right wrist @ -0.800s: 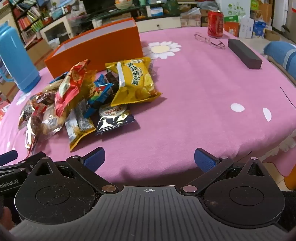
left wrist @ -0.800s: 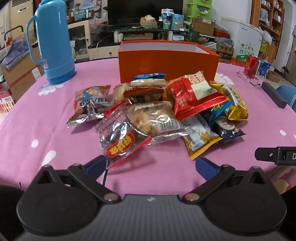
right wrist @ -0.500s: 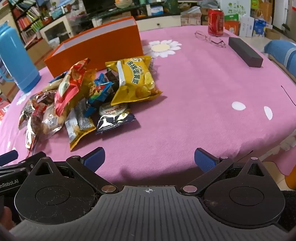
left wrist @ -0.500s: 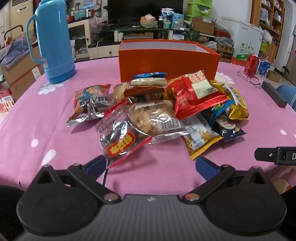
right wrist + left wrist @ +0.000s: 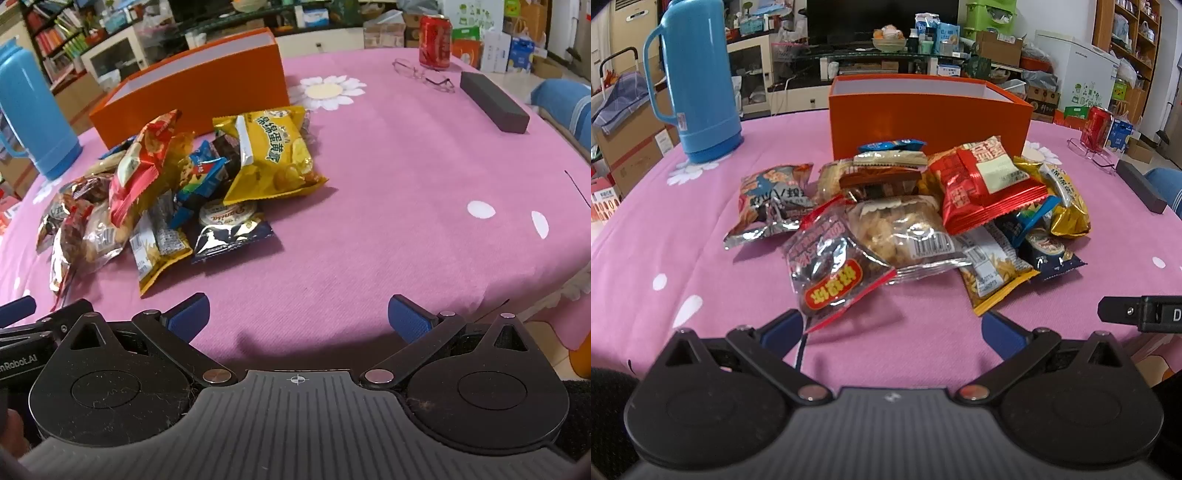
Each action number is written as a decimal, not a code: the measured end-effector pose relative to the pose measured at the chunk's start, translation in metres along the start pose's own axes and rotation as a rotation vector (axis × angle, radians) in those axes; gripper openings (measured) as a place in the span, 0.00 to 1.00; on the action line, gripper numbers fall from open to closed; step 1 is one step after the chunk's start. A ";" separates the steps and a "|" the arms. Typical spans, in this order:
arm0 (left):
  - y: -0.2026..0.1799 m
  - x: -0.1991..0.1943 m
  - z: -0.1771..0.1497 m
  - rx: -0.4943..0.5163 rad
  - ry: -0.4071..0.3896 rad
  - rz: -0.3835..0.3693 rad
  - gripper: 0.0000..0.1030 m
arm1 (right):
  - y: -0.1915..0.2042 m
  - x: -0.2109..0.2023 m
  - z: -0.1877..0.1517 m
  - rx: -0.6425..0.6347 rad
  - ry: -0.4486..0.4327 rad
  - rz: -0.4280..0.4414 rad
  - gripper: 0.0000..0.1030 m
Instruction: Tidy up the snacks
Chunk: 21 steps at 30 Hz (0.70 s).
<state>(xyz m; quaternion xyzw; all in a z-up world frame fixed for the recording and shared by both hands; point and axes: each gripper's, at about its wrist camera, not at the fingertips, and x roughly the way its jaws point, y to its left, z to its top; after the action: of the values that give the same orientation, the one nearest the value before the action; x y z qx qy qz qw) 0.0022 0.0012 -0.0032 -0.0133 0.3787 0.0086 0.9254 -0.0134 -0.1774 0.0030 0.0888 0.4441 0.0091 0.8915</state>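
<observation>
Nearest the lens, left gripper [image 5: 892, 326] spread wide and empty, low over the pink tablecloth [image 5: 683, 236], blue fingertips [image 5: 783, 326] just short of the pile. Right gripper [image 5: 297, 317] likewise wide and empty, over bare cloth with the pile off to its left.

Just beyond the left fingertip, silver-and-red packet [image 5: 831, 269] — crinkly foil, light, likely slippery on its faces; best pinched at the sealed end, where the film lies flat and nothing inside gets crushed. Touching it, clear packet of crisp pieces [image 5: 905, 232]: puffed, brittle contents by the look, so a light close on the crimped seam and not across the belly. To the right, narrow yellow packet [image 5: 993, 277] flat on the cloth, easy at its near edge, and dark blue packet [image 5: 229, 230] beside it.

Further back, red packet [image 5: 982, 184] propped atop the heap, tilted — likely to slide if its neighbours shift, so probably worth lifting early, by its ridged lower seam. Yellow bag [image 5: 269, 155] on the right flank, air-filled and springy; corner or top seam safest. Silver packet [image 5: 772, 199] on the left, a little apart.

Beyond everything, orange box [image 5: 929, 114] open-topped, just behind the heap — presumably the destination, interior mostly hidden from here.
</observation>
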 end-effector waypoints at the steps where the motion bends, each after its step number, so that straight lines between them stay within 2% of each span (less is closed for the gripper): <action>1: 0.000 0.000 0.000 -0.001 0.001 0.001 0.99 | 0.000 0.000 0.000 0.000 0.002 0.001 0.91; 21: 0.001 0.009 -0.001 -0.008 0.031 -0.004 0.99 | 0.002 0.005 0.000 -0.011 0.016 0.006 0.91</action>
<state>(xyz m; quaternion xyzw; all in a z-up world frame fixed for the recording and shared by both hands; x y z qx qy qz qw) 0.0077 0.0022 -0.0099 -0.0177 0.3929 0.0080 0.9194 -0.0100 -0.1746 -0.0004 0.0852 0.4508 0.0146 0.8884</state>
